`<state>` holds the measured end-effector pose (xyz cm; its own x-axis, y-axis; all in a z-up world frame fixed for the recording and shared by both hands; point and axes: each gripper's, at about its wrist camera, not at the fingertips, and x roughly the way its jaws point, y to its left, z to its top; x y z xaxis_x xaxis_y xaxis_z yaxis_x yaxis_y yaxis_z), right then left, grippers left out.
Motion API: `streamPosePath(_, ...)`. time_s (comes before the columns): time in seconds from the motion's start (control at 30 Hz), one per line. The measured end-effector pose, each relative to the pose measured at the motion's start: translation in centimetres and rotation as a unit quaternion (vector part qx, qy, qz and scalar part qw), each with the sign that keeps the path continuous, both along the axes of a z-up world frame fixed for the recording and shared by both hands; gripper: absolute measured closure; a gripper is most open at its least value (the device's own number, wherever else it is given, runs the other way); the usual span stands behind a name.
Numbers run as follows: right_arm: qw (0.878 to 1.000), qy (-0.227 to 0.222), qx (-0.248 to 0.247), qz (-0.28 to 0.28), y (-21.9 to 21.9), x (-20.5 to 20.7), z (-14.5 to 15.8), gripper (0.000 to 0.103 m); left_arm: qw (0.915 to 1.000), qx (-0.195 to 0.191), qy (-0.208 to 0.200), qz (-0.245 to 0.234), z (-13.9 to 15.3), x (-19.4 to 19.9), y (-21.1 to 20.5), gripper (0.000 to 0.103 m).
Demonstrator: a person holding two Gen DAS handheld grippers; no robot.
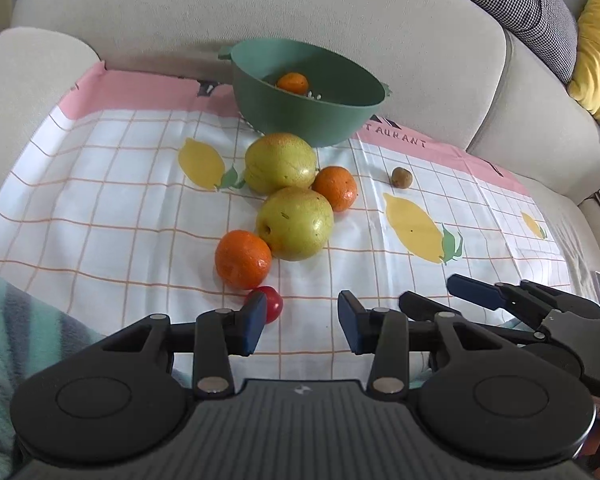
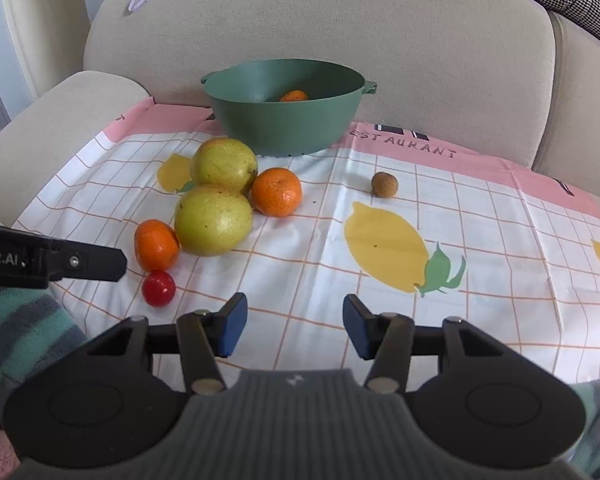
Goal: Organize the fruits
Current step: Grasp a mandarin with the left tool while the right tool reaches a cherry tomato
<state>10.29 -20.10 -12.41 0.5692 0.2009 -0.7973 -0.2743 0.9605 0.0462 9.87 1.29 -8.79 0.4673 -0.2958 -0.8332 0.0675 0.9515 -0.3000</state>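
Beige sofa seat under a lemon-print checked cloth (image 1: 100, 208): both grippers' fingers released, empty. Left gripper (image 1: 302, 330) should straddle the small red cherry tomato (image 1: 274, 304), squeeze gently, then carry it to the green plastic colander bowl (image 1: 300, 120).

Bare checked plastic cloth (image 2: 300, 272) lies open ahead of the right gripper (image 2: 295, 324). Clustered yellow-green pears (image 1: 294, 222) and oranges (image 1: 243, 259) crowd the approach to the green plastic colander bowl (image 1: 312, 120).

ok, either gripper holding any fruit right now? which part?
Nothing is held. The left gripper and right gripper are both open, with only tablecloth between their fingers. The cherry tomato sits beside the left one, ungripped.
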Motion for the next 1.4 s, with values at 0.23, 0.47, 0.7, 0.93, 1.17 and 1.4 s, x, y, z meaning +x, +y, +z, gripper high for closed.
streamPosePath(0.23, 1.000, 0.001, 0.007, 0.013, 0.5, 1.2, -1.1, 0.053, 0.9992, 0.012, 0.013, 0.035, -1.0, 2.0, -0.1, 0.054)
streamPosePath(0.47, 1.000, 0.009, 0.021, -0.006, 0.1, 2.7, -2.2, 0.053, 0.9957, 0.051, 0.058, 0.052, -3.0, 4.2, -0.1, 0.054)
streamPosePath(0.7, 0.999, 0.016, 0.025, 0.014, 0.9, 3.2, -2.9, 0.053, 0.9938, 0.065, 0.065, 0.063, -4.0, 5.6, 0.6, 0.054)
streamPosePath(0.93, 0.999, 0.030, 0.028, 0.016, 1.1, 3.8, -3.5, 0.053, 0.9956, 0.064, 0.057, 0.038, -4.6, 6.4, 0.3, 0.050)
streamPosePath(1.17, 0.999, 0.033, 0.024, 0.026, 1.4, 3.9, -3.8, 0.053, 0.9944, 0.063, 0.078, 0.033, -5.7, 7.0, 0.7, 0.052)
streamPosePath(1.4, 0.998, 0.027, 0.017, 0.052, 2.4, 3.5, -3.7, 0.053, 0.9954, 0.059, 0.068, 0.034, -4.7, 6.3, 1.0, 0.055)
